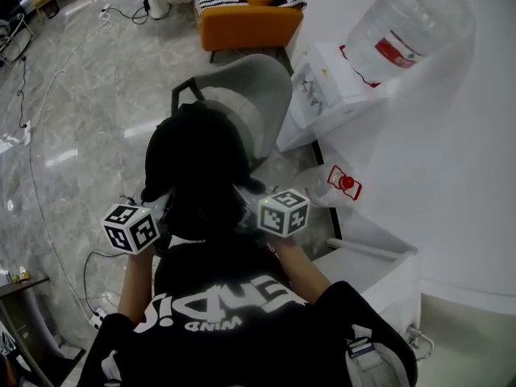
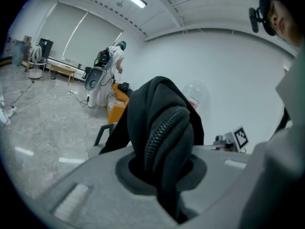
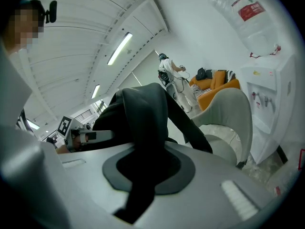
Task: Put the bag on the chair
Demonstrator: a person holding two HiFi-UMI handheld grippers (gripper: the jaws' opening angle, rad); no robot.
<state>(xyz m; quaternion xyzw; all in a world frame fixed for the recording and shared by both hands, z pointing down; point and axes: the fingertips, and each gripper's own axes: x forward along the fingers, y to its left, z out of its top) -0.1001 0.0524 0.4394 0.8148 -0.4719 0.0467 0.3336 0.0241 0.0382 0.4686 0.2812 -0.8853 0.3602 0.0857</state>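
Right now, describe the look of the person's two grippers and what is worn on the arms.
The left gripper and right gripper each have a smooth light-grey body with a dark oval recess around the jaws. Each carries a white cube printed with black square markers. The person wears a black short-sleeved T-shirt with white lettering.

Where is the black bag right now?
Centre of the head view, the black bag hangs pinched between the left gripper and right gripper, just short of the grey chair.
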